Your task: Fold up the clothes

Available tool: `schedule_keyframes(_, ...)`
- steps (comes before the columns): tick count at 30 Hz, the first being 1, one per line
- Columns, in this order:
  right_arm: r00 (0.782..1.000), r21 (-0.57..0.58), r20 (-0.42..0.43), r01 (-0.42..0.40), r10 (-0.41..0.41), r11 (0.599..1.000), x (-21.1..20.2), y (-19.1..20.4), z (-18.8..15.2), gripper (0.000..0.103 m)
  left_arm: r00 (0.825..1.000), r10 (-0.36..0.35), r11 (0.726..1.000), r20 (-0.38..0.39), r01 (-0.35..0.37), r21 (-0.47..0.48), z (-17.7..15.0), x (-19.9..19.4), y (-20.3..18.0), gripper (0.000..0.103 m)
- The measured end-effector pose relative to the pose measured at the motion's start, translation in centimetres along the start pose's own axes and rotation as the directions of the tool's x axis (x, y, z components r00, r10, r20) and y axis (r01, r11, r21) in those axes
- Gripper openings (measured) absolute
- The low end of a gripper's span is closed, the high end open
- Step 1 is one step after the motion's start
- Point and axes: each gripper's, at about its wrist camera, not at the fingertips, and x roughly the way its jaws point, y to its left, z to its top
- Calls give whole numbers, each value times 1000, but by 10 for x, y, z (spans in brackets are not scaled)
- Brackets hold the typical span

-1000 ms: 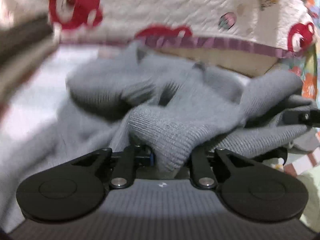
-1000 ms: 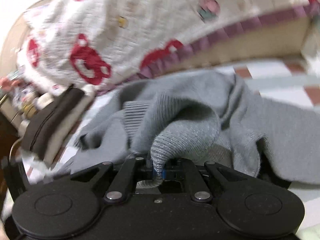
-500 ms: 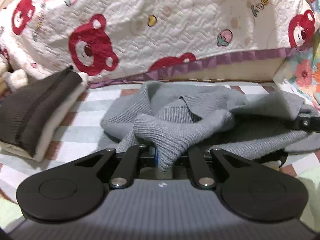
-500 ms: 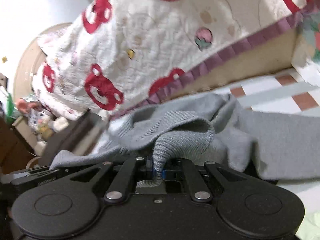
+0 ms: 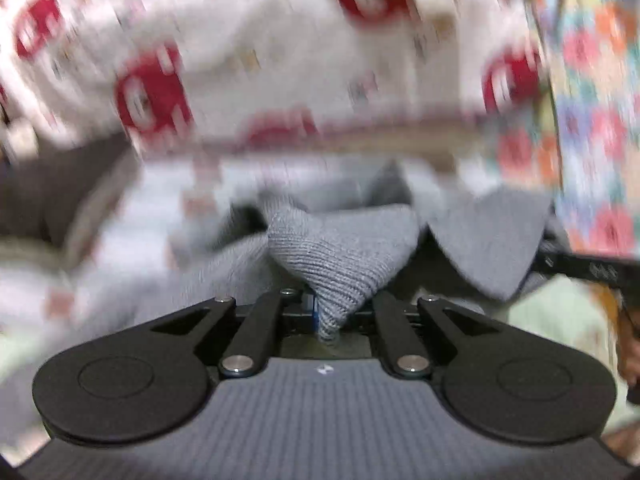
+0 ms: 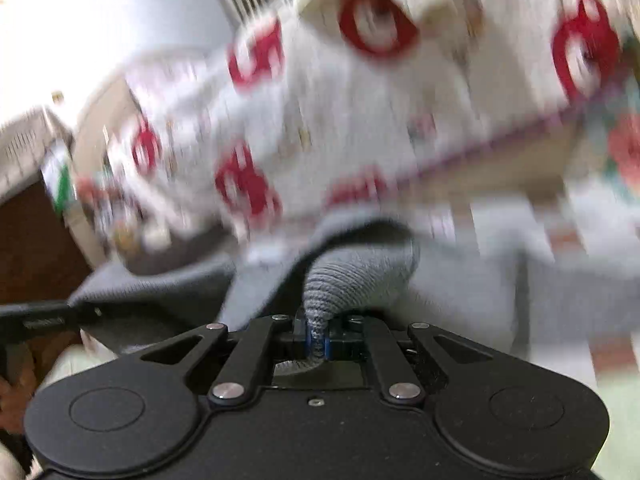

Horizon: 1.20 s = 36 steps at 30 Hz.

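Sweater (image 5: 340, 256), grey knit, bunched and lifted between two claws, above a pale checked mat (image 5: 132, 248). Left claw (image 5: 326, 316) clamped on a fold of knit, a tongue of cloth poking through the pinch. Right claw (image 6: 316, 340) likewise clamped on a narrow rolled bit of the same sweater (image 6: 360, 276). Held at two separate spots, probably so the cloth hangs spread between them and can be laid or doubled over in one sweep. Rest of the sweater trailing down and sideways, slack, partly on the mat. Behind, a white quilt (image 5: 260, 48) with red bear prints, draped over a bed edge. At left, dark folded clothes (image 5: 48, 196) in a stack, perhaps set aside there as done. Both views heavily blurred, suggesting fast motion. Exact part gripped, hem or shoulder, impossible to tell.
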Motion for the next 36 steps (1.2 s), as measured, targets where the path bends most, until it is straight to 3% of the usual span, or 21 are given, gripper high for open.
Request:
schedule_keyframes(3, 992, 58, -119, 36, -29, 998, 7, -27, -40, 7, 996, -6, 1000, -85, 6, -5, -21, 16, -5, 6)
schedule_keyframes(6, 970, 112, -238, 78, -50, 991, 14, -53, -80, 7, 985, -12, 1000, -170, 11, -11, -43, 32, -10, 6)
schedule_keyframes(11, 987, 92, -160, -16, 30, 996, 0, -49, -76, 7, 951, -24, 1000, -307, 18, -22, -78, 58, -19, 6)
schedule_keyframes(14, 994, 38, -68, -79, 81, 996, -24, -30, -59, 7, 958, -38, 999, -283, 30, -32, -76, 40, -20, 6)
schedule_keyframes(16, 993, -23, -80, -92, 90, 996, -30, -19, -57, 7, 956, -22, 1000, -292, 16, -23, -77, 33, -19, 6)
schedule_keyframes(18, 990, -80, -140, -35, 24, 996, -21, -15, -67, 7, 938, 0, 999, -347, -14, -37, -88, 42, -15, 6)
schedule_keyframes(21, 973, 2, -231, -15, 15, 1000, -9, -26, -87, 7, 917, 30, 995, -398, -64, -72, -103, 58, -11, 6)
schedule_keyframes(25, 978, 21, -195, -71, 74, 997, -21, -26, -89, 8, 910, 57, 997, -411, -71, -19, -101, 60, -22, 8)
schedule_keyframes(27, 978, 38, -182, -101, 106, 994, -24, -31, -88, 8, 913, 28, 997, -407, -52, -49, -92, 54, -17, 16)
schedule_keyframes(29, 977, 60, -171, -119, 128, 991, -28, -42, -84, 8, 917, -10, 995, -400, -30, -94, -82, 46, -9, 30)
schedule_keyframes(32, 983, 73, -121, -131, 139, 989, -46, -56, -73, 11, 933, -103, 979, -346, 34, -200, -60, 31, 4, 36)
schedule_keyframes(34, 986, 81, -87, -139, 146, 987, -58, -65, -66, 13, 944, -133, 975, -302, 70, -210, -45, 26, 4, 44)
schedule_keyframes(36, 987, 89, -52, -147, 152, 985, -70, -75, -58, 38, 954, -138, 983, -265, 98, -158, -27, 28, -5, 46)
